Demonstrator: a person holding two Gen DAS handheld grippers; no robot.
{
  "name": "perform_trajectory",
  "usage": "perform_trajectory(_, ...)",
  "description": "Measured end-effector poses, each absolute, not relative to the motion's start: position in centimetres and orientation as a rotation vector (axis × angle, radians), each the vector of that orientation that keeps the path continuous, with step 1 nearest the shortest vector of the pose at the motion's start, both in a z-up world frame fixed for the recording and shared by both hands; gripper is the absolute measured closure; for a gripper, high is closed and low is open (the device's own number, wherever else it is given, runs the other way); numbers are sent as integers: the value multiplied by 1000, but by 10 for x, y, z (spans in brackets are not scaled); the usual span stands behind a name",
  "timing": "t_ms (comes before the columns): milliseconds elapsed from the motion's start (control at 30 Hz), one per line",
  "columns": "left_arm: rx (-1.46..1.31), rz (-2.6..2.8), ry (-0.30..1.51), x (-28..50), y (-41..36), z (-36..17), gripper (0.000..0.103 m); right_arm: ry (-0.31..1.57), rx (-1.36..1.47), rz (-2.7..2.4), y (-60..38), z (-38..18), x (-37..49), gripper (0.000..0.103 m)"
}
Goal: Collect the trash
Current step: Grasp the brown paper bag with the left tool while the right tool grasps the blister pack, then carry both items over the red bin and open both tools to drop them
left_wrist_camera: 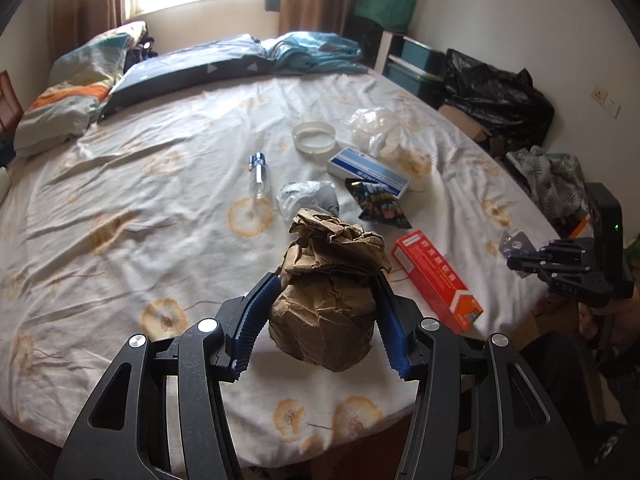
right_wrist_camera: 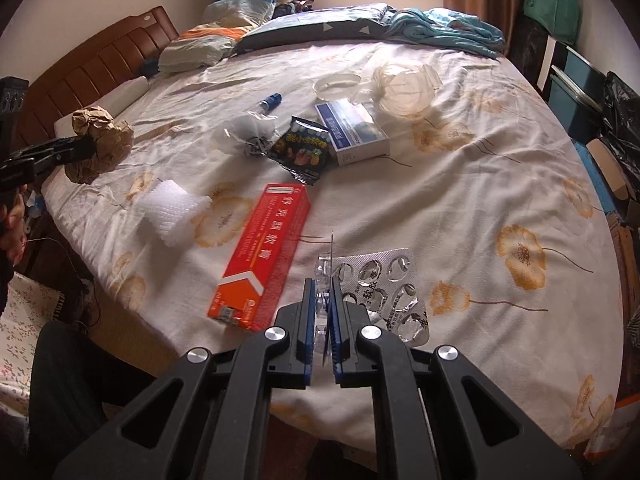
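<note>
My left gripper [left_wrist_camera: 326,280] is shut on a crumpled brown paper bag [left_wrist_camera: 324,312], held above the bed's near edge; the right wrist view shows the bag [right_wrist_camera: 102,136] at far left. My right gripper [right_wrist_camera: 322,284] is shut on a clear blister pack [right_wrist_camera: 325,276] standing on edge between its pads. A silver blister sheet [right_wrist_camera: 384,280] lies against the right finger; whether it is gripped too I cannot tell. Loose on the sheet are a red box [right_wrist_camera: 264,256], a black snack packet [right_wrist_camera: 300,148], a white-blue box [right_wrist_camera: 352,132] and a white foam net [right_wrist_camera: 172,216].
Farther up the bed lie a small bottle [left_wrist_camera: 258,176], a plastic ring [left_wrist_camera: 314,138], a clear plastic bag [left_wrist_camera: 376,128] and crumpled plastic [left_wrist_camera: 308,198]. Pillows and a blue blanket [left_wrist_camera: 316,54] fill the far end. A black bin bag [left_wrist_camera: 496,96] stands right of the bed.
</note>
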State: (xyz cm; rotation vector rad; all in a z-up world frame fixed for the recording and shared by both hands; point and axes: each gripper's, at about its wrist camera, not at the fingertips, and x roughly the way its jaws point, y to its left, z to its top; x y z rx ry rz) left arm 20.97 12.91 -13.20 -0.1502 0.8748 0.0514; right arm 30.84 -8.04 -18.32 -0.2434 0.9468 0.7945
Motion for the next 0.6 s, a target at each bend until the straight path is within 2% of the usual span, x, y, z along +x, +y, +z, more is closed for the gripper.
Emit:
perform_trajectory(100, -196, 8, 900, 168, 107, -133, 52, 899, -220, 913, -86, -155, 266, 96)
perform_trajectory(233, -245, -60, 978, 119, 74, -161, 51, 954, -261, 1044, -82, -156, 217, 96)
perform_trajectory(400, -291, -130, 1130, 82, 43, -227, 51, 1081, -386, 1132, -65, -204, 171, 96)
perform_trajectory(600, -377, -139, 1321, 73, 29, -317, 51, 1277, -508, 1175, -43, -284, 144, 96)
